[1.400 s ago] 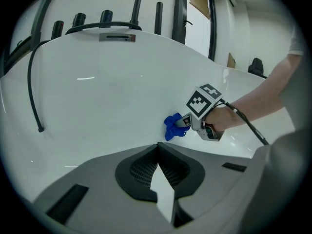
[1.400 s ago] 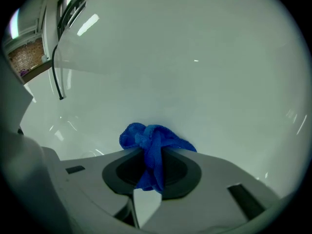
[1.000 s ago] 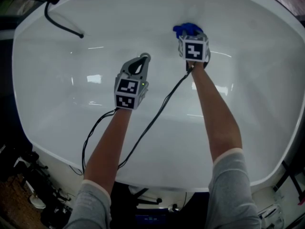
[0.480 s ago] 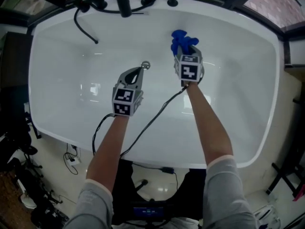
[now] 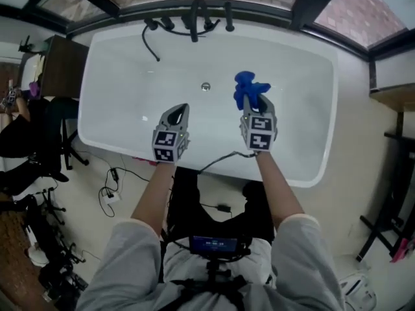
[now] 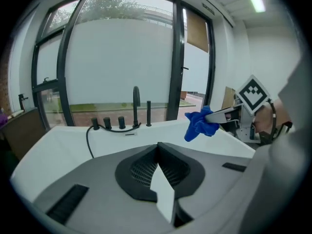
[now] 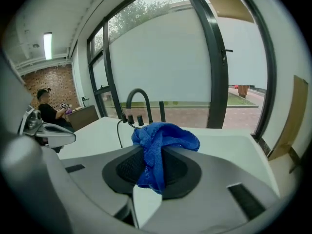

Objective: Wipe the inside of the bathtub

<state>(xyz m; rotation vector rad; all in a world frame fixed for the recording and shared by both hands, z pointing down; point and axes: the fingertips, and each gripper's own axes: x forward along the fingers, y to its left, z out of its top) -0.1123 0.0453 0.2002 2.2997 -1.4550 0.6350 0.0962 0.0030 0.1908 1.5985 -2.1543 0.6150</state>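
Note:
The white bathtub [image 5: 311, 109] lies far below me, with its drain [image 5: 205, 87] near the middle of the floor. My right gripper [image 5: 253, 101] is shut on a crumpled blue cloth [image 5: 249, 88], held high in the air above the tub's near side. The cloth [image 7: 157, 147] bulges out from between the right jaws. My left gripper [image 5: 181, 109] hangs level with it to the left, shut and with nothing in it [image 6: 158, 146]. In the left gripper view the cloth [image 6: 199, 124] and the right gripper's fingers [image 6: 225, 114] show at the right.
A black faucet [image 5: 194, 17] with knobs and a hand-shower hose [image 5: 150, 43] stands on the tub's far rim, by tall windows. Cables [image 5: 120, 173] trail on the floor at the near side. A dark cabinet [image 5: 55, 67] and a seated person [image 7: 45, 107] are to the left.
Both grippers have come up out of the tub and back toward its near rim, and the view has risen. The right gripper has kept hold of the blue cloth.

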